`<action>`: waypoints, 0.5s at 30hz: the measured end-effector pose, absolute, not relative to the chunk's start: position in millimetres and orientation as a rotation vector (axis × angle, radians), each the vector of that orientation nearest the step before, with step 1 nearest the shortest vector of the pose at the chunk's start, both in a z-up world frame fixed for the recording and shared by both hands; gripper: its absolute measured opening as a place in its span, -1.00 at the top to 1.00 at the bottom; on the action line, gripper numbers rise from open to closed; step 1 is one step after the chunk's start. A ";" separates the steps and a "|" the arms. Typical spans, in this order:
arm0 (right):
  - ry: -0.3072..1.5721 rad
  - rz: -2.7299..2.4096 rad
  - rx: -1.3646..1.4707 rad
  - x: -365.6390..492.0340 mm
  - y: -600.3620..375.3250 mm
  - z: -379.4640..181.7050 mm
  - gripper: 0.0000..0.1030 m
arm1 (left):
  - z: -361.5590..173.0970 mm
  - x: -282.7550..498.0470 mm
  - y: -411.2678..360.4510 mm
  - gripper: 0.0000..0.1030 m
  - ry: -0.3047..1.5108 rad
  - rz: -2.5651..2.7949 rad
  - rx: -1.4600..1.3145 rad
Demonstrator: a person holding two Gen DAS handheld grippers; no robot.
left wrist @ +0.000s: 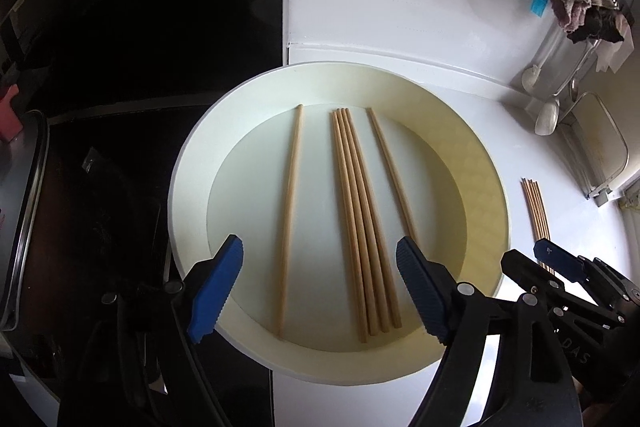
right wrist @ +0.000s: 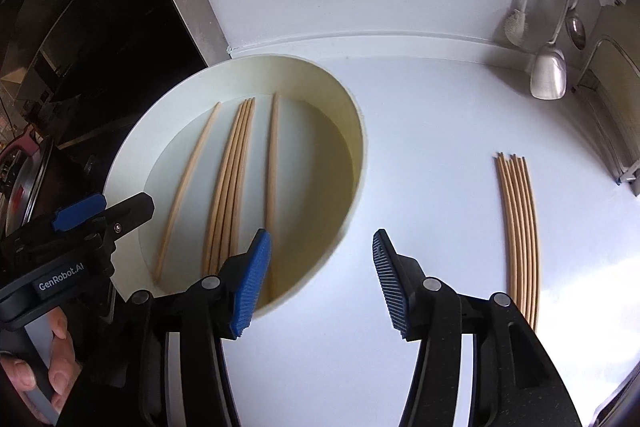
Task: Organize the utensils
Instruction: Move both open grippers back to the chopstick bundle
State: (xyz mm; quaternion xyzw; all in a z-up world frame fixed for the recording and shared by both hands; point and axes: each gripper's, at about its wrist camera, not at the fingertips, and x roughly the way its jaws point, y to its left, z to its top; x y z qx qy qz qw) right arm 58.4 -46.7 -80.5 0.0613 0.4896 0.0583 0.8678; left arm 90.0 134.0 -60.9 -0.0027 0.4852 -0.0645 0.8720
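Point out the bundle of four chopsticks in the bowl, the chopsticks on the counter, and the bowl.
bundle of four chopsticks (left wrist: 360, 219), left wrist view, mid-length.
chopsticks on the counter (right wrist: 520, 227), right wrist view, mid-length.
bowl (left wrist: 188, 187), left wrist view, left rim.

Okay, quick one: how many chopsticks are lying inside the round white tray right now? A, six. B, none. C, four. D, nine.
A: the round white tray holds six chopsticks, a single one on the left, a tight group of four in the middle, and one more on the right.
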 end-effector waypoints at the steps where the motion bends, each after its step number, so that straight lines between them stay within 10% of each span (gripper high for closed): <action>1: 1.023 0.116 0.130 54.6 -50.5 -80.4 -0.02 | -59.7 87.6 129.9 -0.55 1.012 -0.140 -0.001; 15: 0.990 0.053 0.163 9.3 -152.8 -74.0 -0.11 | -53.4 49.5 30.0 -0.65 1.002 -0.216 0.020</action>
